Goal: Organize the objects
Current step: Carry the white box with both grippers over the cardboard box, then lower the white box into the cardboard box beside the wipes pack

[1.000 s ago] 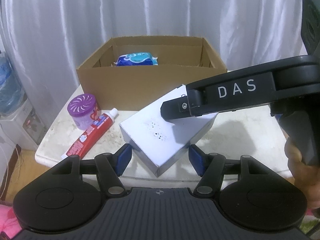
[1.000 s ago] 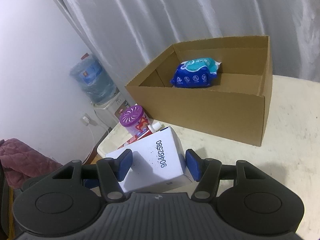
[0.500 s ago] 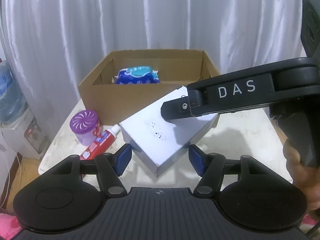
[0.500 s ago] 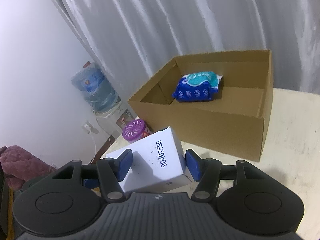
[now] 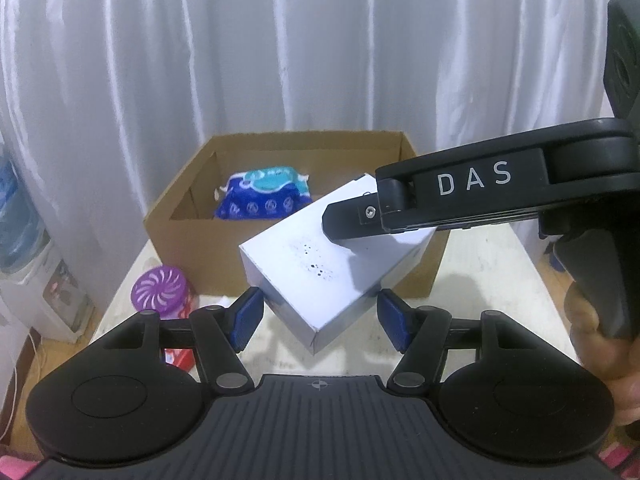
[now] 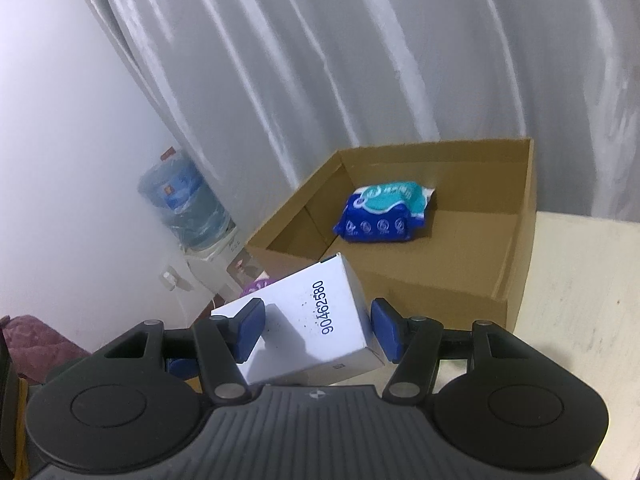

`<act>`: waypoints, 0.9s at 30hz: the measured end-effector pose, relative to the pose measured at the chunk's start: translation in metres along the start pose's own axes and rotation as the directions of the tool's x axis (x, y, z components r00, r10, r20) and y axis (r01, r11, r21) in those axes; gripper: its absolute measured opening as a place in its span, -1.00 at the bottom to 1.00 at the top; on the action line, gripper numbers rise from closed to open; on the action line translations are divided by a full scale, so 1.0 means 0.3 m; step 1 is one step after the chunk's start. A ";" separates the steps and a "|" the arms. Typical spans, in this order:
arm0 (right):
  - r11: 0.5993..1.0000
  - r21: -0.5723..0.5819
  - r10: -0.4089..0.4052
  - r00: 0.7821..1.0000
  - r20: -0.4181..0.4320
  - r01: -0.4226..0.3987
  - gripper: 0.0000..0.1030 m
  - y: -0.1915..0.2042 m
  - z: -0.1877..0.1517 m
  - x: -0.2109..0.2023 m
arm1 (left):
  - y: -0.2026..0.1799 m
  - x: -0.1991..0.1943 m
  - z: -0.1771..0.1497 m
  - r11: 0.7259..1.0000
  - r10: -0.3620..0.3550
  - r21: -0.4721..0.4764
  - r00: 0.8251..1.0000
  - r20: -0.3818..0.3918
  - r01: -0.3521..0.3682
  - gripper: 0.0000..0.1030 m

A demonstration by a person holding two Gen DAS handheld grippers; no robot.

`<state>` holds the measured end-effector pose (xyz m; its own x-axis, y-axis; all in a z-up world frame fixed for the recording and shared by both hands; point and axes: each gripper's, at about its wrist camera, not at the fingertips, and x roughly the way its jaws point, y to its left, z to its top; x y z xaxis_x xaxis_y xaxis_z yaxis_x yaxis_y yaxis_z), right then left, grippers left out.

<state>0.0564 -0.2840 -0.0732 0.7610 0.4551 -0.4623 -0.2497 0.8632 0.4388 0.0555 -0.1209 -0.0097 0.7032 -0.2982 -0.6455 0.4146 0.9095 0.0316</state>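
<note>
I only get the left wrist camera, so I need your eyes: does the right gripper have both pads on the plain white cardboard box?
Observer: Yes, the right gripper has its blue pads pressed on opposite sides of the white cardboard box.
Operator: Any marking on the face I can't see?
Observer: A dark blue number runs along it.
Operator: Room to drop it?
Observer: Yes, the floor of the brown cardboard carton is bare right of the blue wipes pack.

White table (image 5: 500,280), cardboard box (image 5: 188,236), purple round container (image 5: 162,292) on it
</note>
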 end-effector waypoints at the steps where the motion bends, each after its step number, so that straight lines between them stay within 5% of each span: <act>1: 1.000 0.002 -0.001 1.000 0.003 0.001 0.21 -0.004 0.008 0.001 | -0.001 0.008 0.010 1.000 -0.001 0.001 1.000 0.003 0.001 0.22; 19: 0.998 -0.023 -0.053 0.998 0.043 0.054 0.21 -0.086 0.236 0.078 | 0.017 0.206 0.232 0.999 -0.040 0.015 0.999 0.024 0.040 0.23; 27: 0.995 -0.040 -0.090 0.995 -0.052 0.088 0.21 -0.185 0.354 0.193 | 0.023 0.370 0.319 0.995 -0.094 -0.030 0.993 -0.064 0.093 0.23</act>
<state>0.1780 -0.3289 -0.0424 0.7484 0.3867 -0.5389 -0.2058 0.9077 0.3656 0.1917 -0.1753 -0.0080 0.6227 -0.3637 -0.6928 0.4608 0.8861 -0.0510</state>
